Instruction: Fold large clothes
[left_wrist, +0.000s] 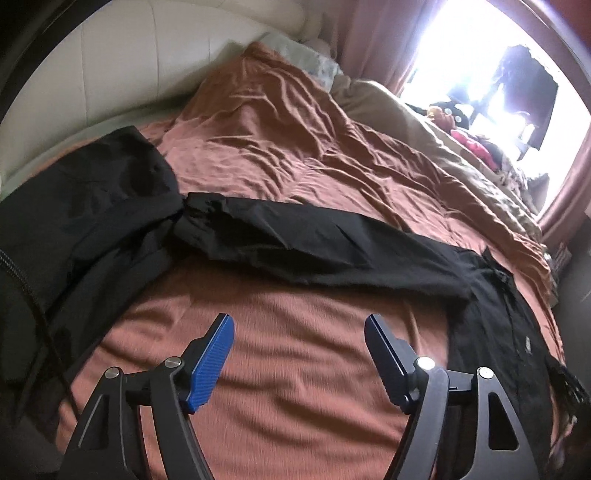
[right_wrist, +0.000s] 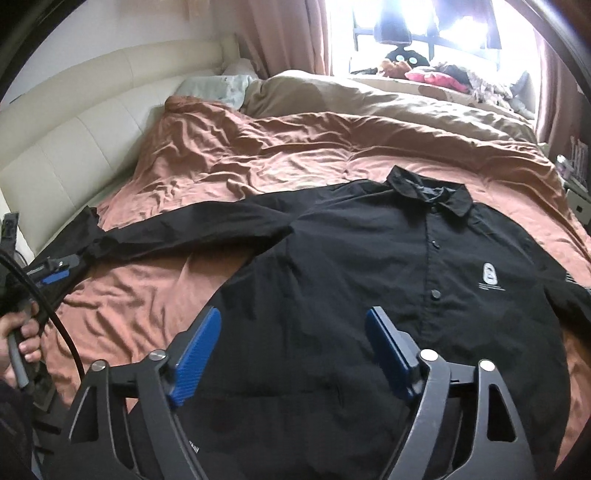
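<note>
While the black jacket (right_wrist: 369, 266) is lying front-up on the rust-coloured bedspread (right_wrist: 258, 155), its sleeve (left_wrist: 314, 251) stretched sideways, you are holding your left gripper (left_wrist: 299, 332) wide and empty above bare bedspread and your right gripper (right_wrist: 293, 325) wide, empty, over the jacket's lower front.

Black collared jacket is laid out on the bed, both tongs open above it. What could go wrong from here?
1. The black button-front jacket lies on a rumpled rust-brown duvet; a pinch may catch bedding with the fabric.
2. The long black sleeve ends beside another dark zippered garment; the left tongs could grab the wrong cloth.
3. The right tongs hover over mid-body, not an edge, risking a bunched fold.
</note>
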